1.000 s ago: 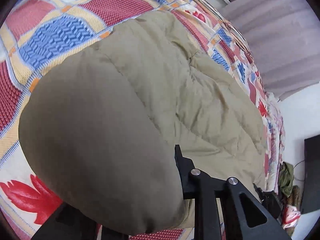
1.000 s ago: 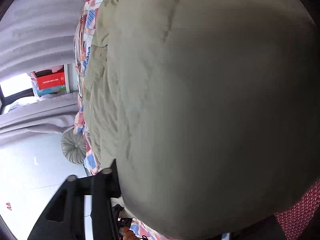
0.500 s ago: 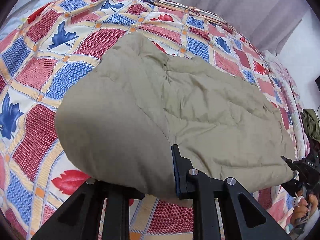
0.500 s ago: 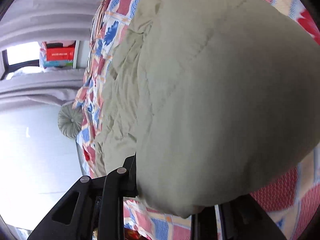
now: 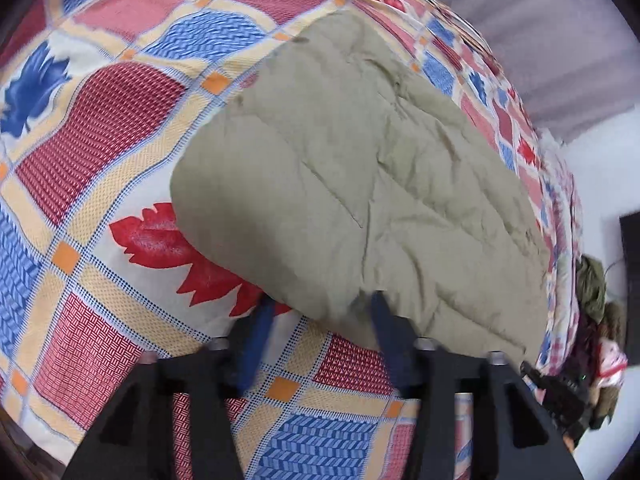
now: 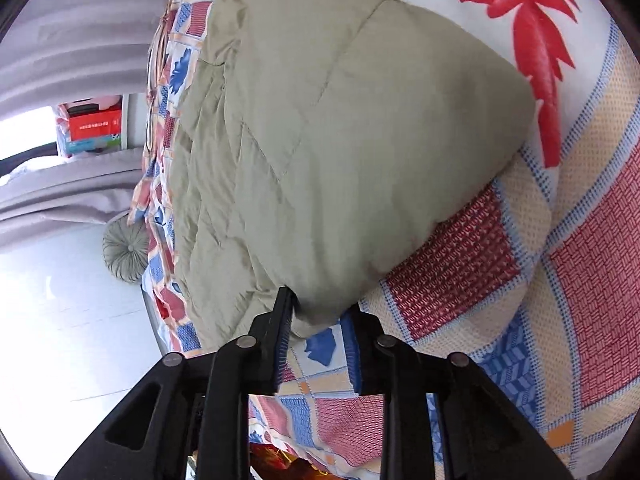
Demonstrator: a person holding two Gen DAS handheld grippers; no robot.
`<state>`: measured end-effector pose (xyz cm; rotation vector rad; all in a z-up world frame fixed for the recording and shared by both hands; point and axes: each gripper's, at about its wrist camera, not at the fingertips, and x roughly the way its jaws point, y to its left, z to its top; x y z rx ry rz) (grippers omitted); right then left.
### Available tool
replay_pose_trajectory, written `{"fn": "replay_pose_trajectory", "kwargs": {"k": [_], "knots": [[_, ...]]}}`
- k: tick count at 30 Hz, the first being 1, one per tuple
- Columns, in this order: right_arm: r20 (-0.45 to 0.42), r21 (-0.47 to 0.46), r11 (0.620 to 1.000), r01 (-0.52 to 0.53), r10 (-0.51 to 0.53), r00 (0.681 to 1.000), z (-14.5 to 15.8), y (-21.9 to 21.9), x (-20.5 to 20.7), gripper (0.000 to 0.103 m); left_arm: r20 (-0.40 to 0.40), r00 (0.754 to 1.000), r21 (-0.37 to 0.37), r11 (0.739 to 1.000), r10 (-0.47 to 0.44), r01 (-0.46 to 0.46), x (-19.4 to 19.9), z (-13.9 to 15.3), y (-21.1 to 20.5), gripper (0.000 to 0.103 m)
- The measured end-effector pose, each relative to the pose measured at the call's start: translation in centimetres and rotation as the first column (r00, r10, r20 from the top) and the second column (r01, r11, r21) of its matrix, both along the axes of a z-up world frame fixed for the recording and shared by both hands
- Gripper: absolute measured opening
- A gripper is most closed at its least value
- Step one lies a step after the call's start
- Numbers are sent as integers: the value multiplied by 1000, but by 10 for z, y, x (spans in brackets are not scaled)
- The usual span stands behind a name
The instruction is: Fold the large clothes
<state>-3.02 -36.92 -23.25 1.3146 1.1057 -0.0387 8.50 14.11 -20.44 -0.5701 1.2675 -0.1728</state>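
Note:
A puffy olive-green quilted jacket (image 5: 360, 180) lies folded on the patchwork bedspread (image 5: 100, 120). In the left wrist view my left gripper (image 5: 320, 312) is open, its blurred fingers spread wide at the jacket's near edge without pinching it. In the right wrist view the jacket (image 6: 340, 140) fills the middle of the frame over the bedspread (image 6: 580, 280). My right gripper (image 6: 320, 308) is shut on the jacket's near corner, which bulges between the fingertips.
Grey curtains (image 5: 540, 40) hang past the bed's far side. A heap of dark clothes (image 5: 592, 284) sits at the right by the bed's edge. The right wrist view shows a round grey cushion (image 6: 124, 248), a red box (image 6: 94, 124) on a sill and curtains (image 6: 80, 40).
The jacket has come down from close to both cameras and now lies on the bed. My left gripper has opened and let it go. My right gripper's fingers have narrowed onto the corner.

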Motion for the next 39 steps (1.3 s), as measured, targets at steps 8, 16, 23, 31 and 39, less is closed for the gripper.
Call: {"fn": "replay_pose_trajectory", "kwargs": {"k": [8, 16, 23, 31, 39], "knots": [[23, 55, 998, 26, -27, 999, -13, 19, 33, 80, -34, 996, -107, 991, 80, -83, 25, -34, 16, 87], [9, 87, 988, 127, -128, 992, -26, 29, 61, 29, 14, 994, -87, 990, 112, -110, 54, -35, 14, 17], [48, -27, 999, -21, 22, 999, 9, 27, 47, 19, 136, 989, 125, 991, -55, 38, 21, 26, -15, 13], [-22, 9, 998, -63, 64, 998, 0, 30, -23, 21, -4, 996, 100, 991, -92, 92, -52, 8, -3, 17], [-73, 7, 998, -58, 59, 996, -14, 28, -26, 29, -60, 998, 183, 983, -16, 27, -66, -10, 30, 53]]}}
